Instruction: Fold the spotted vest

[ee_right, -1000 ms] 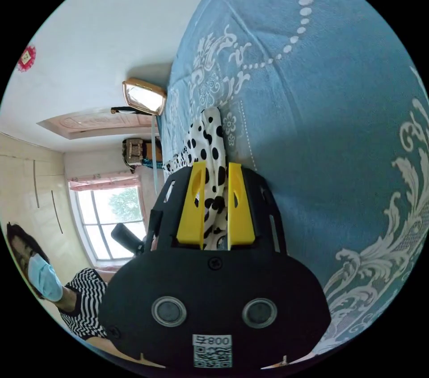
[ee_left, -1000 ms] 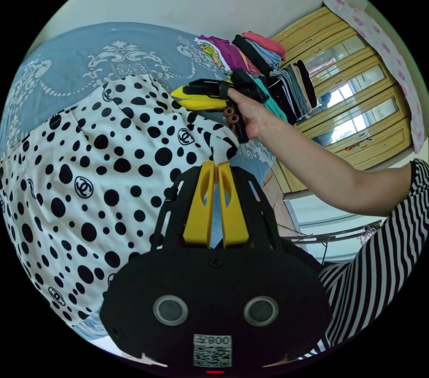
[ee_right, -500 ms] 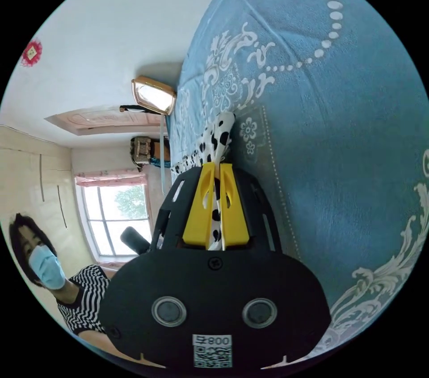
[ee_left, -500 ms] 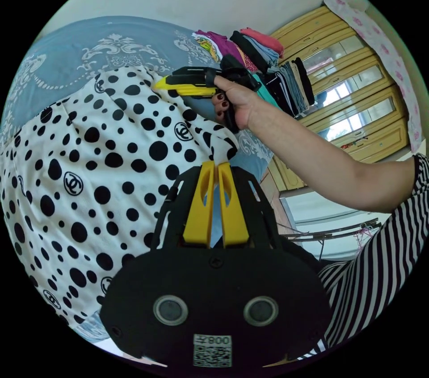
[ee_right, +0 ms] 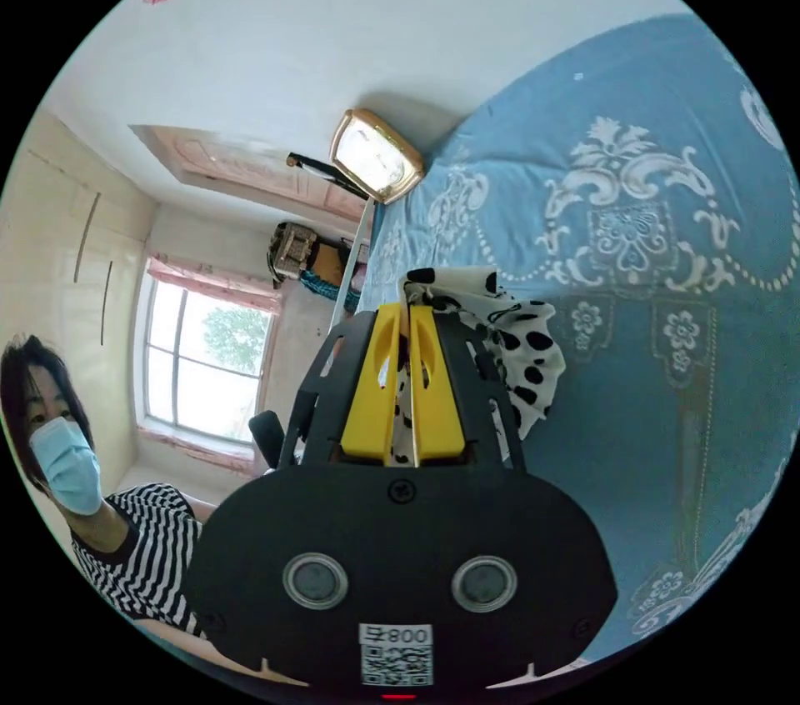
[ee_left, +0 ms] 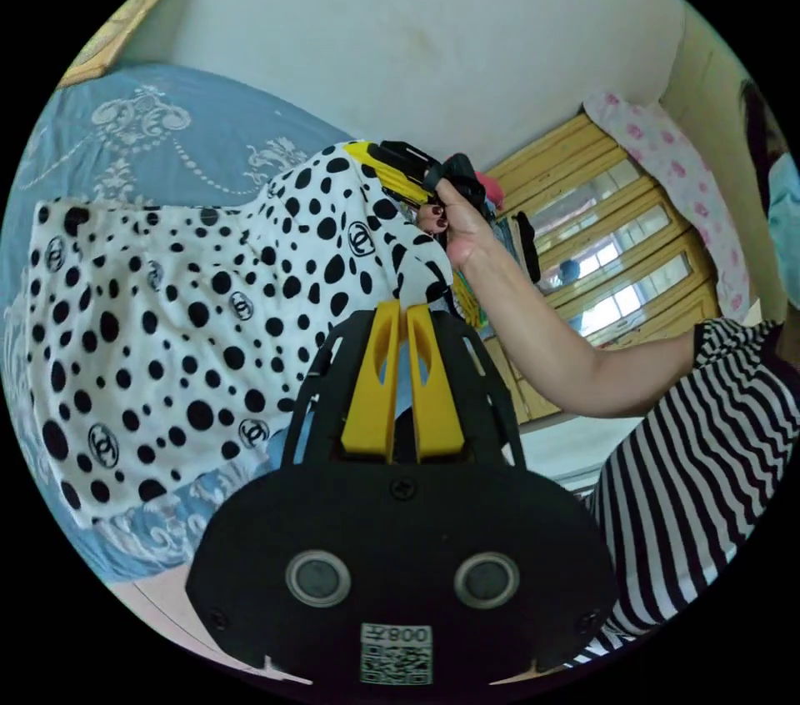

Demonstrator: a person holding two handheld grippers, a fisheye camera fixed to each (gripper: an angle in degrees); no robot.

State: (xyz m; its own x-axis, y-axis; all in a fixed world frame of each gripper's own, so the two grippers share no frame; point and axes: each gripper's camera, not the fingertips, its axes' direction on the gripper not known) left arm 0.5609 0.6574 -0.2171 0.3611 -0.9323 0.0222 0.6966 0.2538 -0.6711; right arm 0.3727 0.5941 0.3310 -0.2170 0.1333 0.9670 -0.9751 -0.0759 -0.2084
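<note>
Lifted higher than a second ago: white spotted vest of thin fabric with black dots point(ee_left: 208, 305), then spread flatter on the pale blue patterned bedspread point(ee_left: 192, 130), now hanging with its top edge raised off the bed and its lower part draped down over the bedspread toward the bed's near edge. Pinched at one top corner by the left yellow-and-black gripper point(ee_left: 404, 313), jaws closed to a thin slit on a fold of cloth right at the tips. Pinched at the other top corner by the right yellow-and-black gripper point(ee_left: 392, 163), seen from the left gripper view with the person's hand point(ee_left: 454, 234) round its grip; in the right gripper view, same tool point(ee_right: 406, 315) with jaws nearly together and spotted fabric point(ee_right: 500, 338) bunched between and beside them. Judged as early in the fold: garment held up by two corners and stretched between them, no crease or doubled layer visible yet, so laying out, folding over and squaring up likely all remaining. Hard to make out: which corners are held, shoulder or hem, as armholes and neckline are lost in the drape. Hidden behind the left gripper's black body: the vest's near lower edge. Cut off behind the hand and cloth: most of the colourful stacked clothes point(ee_left: 500, 238) before the yellow wooden wardrobe point(ee_left: 617, 238).
</note>
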